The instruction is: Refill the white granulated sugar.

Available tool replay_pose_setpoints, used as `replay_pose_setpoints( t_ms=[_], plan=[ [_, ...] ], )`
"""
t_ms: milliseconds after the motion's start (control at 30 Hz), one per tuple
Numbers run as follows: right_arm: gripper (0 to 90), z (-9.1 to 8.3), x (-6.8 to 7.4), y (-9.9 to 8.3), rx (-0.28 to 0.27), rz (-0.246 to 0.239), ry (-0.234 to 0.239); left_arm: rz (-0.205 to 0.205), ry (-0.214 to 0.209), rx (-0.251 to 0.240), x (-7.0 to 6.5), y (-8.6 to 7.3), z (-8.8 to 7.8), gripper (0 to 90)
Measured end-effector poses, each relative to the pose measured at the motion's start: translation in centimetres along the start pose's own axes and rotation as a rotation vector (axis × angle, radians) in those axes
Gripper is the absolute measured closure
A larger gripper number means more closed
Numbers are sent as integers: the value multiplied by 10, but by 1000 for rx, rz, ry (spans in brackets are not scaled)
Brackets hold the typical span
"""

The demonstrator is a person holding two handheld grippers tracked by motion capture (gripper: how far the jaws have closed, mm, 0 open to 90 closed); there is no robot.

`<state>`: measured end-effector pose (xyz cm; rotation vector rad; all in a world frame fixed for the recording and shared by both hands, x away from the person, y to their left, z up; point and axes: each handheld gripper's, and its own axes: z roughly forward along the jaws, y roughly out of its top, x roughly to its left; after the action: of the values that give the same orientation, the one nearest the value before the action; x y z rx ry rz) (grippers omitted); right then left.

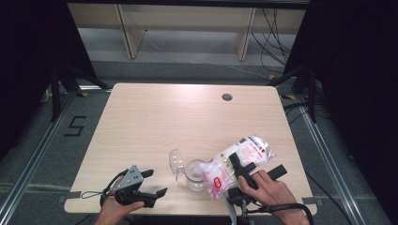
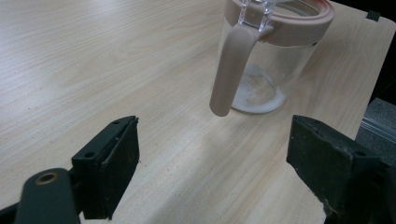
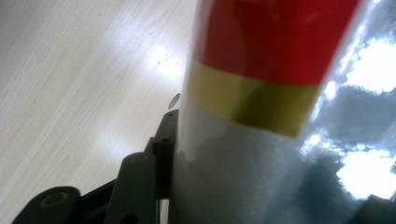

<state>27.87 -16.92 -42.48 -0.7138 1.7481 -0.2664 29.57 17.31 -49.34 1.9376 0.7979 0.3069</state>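
Right now I am in the pouring step: my right gripper [image 1: 241, 169] is clamped on the bag [image 1: 237, 161] and holds it tilted, with its open corner at the mouth of the jar [image 1: 195, 174]. In the right gripper view the bag's clear film sits tight against the one pad I can see. The jar stands near the front edge of the table [image 1: 155, 117], between my two hands, with its lid [image 1: 175, 161] swung open to the left, and a little white powder lies on its bottom [image 2: 254, 91] (it looks like sugar or salt, I cannot say which). My left gripper [image 1: 150, 183] rests just left of the jar with its jaws apart and nothing between them.

I judge that the next move calls for more tilt of the bag, slowly, so the grains fall inside the rim, and maybe the left gripper should steady the jar by its handle [image 2: 229, 70].

The table is pale wood with a round cable hole [image 1: 227, 97] at the far side. Around it are grey floor, black curtains and some loose cables.
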Motion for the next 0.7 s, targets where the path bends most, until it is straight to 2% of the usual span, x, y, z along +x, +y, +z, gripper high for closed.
replay_pose_setpoints(
  t_ms=[33, 67, 133, 167, 267, 300, 600, 633, 667, 700],
  plan=[
    [578, 0, 0, 0, -1, 3, 1, -4, -1, -4, 0, 0, 0, 166],
    [578, -1, 1, 0, 8, 34, 6, -2, -5, -6, 0, 0, 1, 166],
    [579, -2, 1, -1, 12, 33, 6, 0, -2, -2, 0, 0, 0, 166],
    [579, -1, -1, -1, 0, 3, -1, -4, -1, -5, 0, 0, 0, 167],
    [580, -1, 2, 0, 6, 37, 7, 0, -7, -6, 0, 0, 0, 166],
    [580, 0, 0, 0, -6, 3, 4, 0, -7, -6, 0, 0, 0, 166],
    [582, 0, 0, 0, -10, 7, 2, 1, -1, -1, 0, 0, 0, 166],
    [582, -1, 1, 0, 1, 38, 10, 1, -1, -1, 0, 0, 0, 166],
    [583, -1, 1, 0, 3, 36, 12, 3, 0, 1, 0, 0, 0, 167],
    [583, 0, 0, -1, -8, 5, 6, 0, -8, -6, 0, 0, 0, 166]
  ],
)
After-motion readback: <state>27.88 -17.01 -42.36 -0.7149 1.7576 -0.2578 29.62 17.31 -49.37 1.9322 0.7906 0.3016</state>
